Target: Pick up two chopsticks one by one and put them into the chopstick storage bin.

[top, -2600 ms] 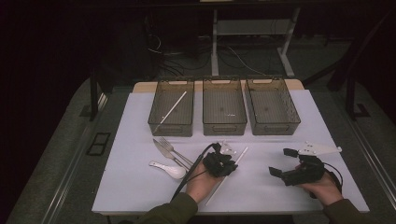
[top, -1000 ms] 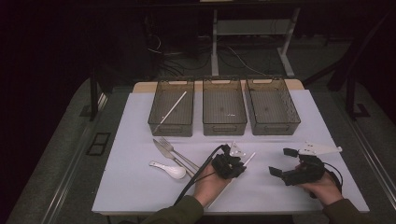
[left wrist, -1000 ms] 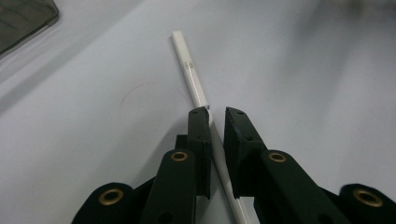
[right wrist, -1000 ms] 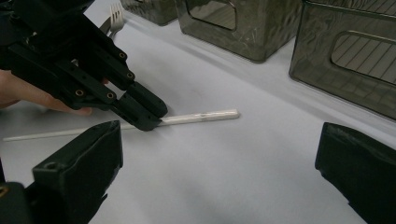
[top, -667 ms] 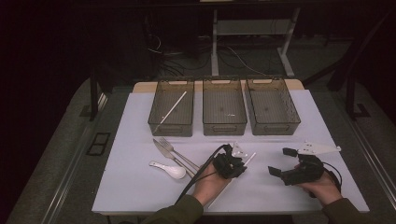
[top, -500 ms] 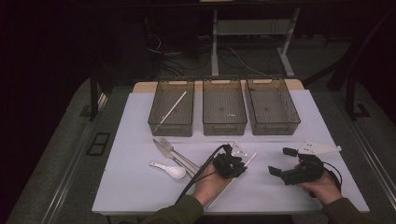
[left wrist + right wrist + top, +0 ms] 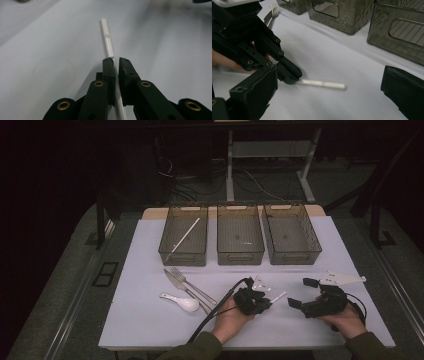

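Note:
A thin white stick (image 7: 107, 37) lies on the white table cover (image 7: 150, 320), just right of centre near the front. My left gripper (image 7: 115, 61) points down onto it, and its jaws have just been closing with the stick between them; the pads now pinch it. The high view has this gripper (image 7: 260, 302) in a hand, with the free end of the stick (image 7: 277, 296) poking out to the right. In the right gripper view the same stick (image 7: 323, 84) juts from the left gripper's (image 7: 294, 76) tips. My right gripper (image 7: 302, 292) rests open and empty to the right.
Three dark see-through bins stand in a row at the back: the left bin (image 7: 165, 251) holds another white stick (image 7: 185, 237), then the middle bin (image 7: 240, 256) and right bin (image 7: 295, 256). A knife (image 7: 175, 281), fork (image 7: 192, 285) and white spoon (image 7: 180, 301) lie front left.
My left gripper has slid a little to the right along the white stick and settled over it, and its jaws have drawn together on it. The right gripper has stayed put.

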`<state>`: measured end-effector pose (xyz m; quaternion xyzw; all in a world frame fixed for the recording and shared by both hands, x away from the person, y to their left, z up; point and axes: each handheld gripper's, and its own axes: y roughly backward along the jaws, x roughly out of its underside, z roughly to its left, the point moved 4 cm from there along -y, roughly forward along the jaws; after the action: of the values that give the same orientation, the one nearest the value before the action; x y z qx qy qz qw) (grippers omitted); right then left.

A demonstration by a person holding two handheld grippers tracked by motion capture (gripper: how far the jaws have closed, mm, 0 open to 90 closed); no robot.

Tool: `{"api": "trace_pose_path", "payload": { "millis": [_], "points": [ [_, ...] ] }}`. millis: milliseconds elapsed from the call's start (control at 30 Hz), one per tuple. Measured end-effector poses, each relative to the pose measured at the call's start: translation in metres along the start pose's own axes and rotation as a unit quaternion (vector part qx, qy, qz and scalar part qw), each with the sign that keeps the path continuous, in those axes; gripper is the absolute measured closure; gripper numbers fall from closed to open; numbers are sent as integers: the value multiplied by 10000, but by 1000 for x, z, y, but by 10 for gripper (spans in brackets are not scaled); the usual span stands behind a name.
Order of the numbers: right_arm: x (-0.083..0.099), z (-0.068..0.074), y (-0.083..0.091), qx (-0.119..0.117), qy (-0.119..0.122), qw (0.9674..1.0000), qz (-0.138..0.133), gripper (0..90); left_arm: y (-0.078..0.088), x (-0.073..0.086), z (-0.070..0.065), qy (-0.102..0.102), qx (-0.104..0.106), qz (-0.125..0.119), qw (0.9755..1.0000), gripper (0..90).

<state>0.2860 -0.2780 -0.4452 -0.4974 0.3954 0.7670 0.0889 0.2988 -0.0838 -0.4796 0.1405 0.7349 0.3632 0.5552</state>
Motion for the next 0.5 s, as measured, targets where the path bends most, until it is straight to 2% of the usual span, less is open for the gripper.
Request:
{"api": "trace_pose_path", "payload": {
  "millis": [67, 167, 200, 367, 400, 500],
  "points": [
    [0, 0, 0, 3, -3, 10000, -1, 8, -2, -1, -3, 19, -27, -93, 10000, 839],
    [0, 0, 1, 13, -4, 10000, -27, 8, -2, -1, -6, -62, -1, -90, 9999, 841],
    [0, -1, 1, 15, -1, 10000, -33, 8, -1, -1, -6, -150, 13, -29, 9999, 841],
    [-1, -1, 1, 20, -28, 10000, -52, 8, 1, 0, -2, -242, -4, 23, 9997, 843],
    [-1, -1, 1, 23, -31, 10000, -52, 8, 2, 0, -1, -181, -1, 29, 9998, 844],
    [-1, -1, 2, 24, -12, 10000, -52, 8, 6, 1, 4, -191, 46, 62, 9998, 844]
  ]
}}
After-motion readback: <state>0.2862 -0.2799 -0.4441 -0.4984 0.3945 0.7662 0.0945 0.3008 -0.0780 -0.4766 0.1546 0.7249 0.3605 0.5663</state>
